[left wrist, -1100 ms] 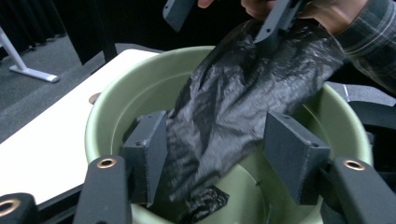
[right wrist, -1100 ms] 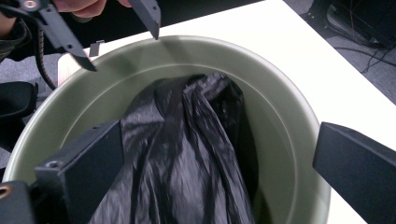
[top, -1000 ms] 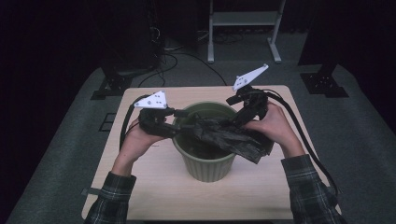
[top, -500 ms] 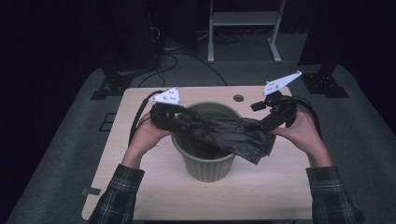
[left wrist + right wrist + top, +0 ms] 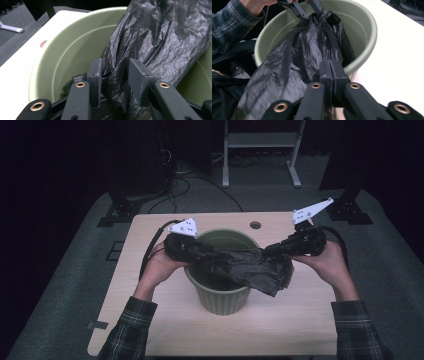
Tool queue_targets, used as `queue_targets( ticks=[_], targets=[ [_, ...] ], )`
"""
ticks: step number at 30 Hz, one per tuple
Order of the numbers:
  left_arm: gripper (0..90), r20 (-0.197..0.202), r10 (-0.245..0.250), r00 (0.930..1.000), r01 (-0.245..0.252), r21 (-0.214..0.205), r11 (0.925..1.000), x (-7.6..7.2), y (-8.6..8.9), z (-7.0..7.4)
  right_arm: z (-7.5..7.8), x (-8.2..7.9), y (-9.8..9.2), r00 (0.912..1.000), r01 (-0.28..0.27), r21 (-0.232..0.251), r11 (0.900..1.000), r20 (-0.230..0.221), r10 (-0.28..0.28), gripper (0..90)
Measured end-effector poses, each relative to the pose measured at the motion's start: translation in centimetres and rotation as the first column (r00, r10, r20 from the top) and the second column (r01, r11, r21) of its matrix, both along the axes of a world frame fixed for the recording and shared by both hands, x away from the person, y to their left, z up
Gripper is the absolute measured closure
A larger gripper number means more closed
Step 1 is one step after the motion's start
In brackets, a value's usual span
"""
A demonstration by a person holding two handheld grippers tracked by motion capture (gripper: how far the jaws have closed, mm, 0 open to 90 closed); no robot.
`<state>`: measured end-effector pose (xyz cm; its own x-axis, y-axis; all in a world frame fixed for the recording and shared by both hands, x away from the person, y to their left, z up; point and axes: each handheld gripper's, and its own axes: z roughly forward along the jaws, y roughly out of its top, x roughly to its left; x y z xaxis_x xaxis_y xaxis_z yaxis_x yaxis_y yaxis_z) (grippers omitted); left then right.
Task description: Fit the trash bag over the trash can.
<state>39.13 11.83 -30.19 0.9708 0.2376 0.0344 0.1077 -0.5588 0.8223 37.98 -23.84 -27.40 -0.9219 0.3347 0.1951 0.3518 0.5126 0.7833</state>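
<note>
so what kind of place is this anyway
Most likely a lab or recording studio rather than a home: a lone pale wooden table stands on grey carpet amid dark surroundings, with cables on the floor and black stand feet beside it. A green bin sits on the table.

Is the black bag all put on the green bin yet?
Not yet. Done: both grippers have hold of the black bag, stretched across the green bin. In hand: the right gripper pinches one end, and the left gripper, jaws just closing, grips the other. Left: opening the bag and fitting it over the rim.
</note>
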Motion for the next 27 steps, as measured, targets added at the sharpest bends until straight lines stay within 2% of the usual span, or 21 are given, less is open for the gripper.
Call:
queue_targets(
  ticks=[3,7,10,14,17,23,25,27],
  targets=[
    [62.9,0.007,-0.004,1.0,0.004,0.005,1.0,-0.2,-0.1,0.0,0.1,0.6,1.2,1.0,-0.006,-0.007,1.0,0.003,0.006,89.8],
    [61.5,0.01,-0.016,0.9998,0.016,0.004,0.9999,-0.4,-0.2,0.0,0.4,1.4,3.0,0.9996,-0.021,0.009,0.9997,0.021,0.021,89.9],
    [57.2,0.012,-0.02,0.9997,0.02,0.001,0.9998,-0.5,-0.2,0.0,0.8,2.0,4.5,0.9988,-0.039,0.027,0.9989,0.031,0.038,89.9],
    [43.8,0.033,-0.002,0.9994,0.002,-0.021,0.9998,-0.8,-0.1,0.4,1.3,2.5,6.4,0.9974,-0.058,0.021,0.9981,0.044,0.057,89.9],
    [40.0,0.05,0.0,0.9988,0.002,-0.034,0.9994,-0.9,-0.1,0.9,1.5,2.6,7.5,0.9964,-0.069,0.023,0.9974,0.052,0.068,89.9],
    [42.4,0.043,-0.044,0.9981,0.044,-0.011,0.999,-0.8,-1.5,0.8,1.8,2.7,9.1,0.9933,-0.102,0.052,0.9935,0.061,0.098,89.9],
    [44.2,0.029,-0.06,0.9978,0.06,0.0,0.9982,-0.8,-1.9,0.7,2.0,2.8,9.6,0.9924,-0.109,0.06,0.9922,0.063,0.105,89.9],
    [53.3,0.025,-0.078,0.9967,0.077,0.024,0.9967,-0.8,-2.3,0.5,2.3,2.8,10.1,0.9909,-0.119,0.07,0.9903,0.071,0.114,89.9]
  ],
)
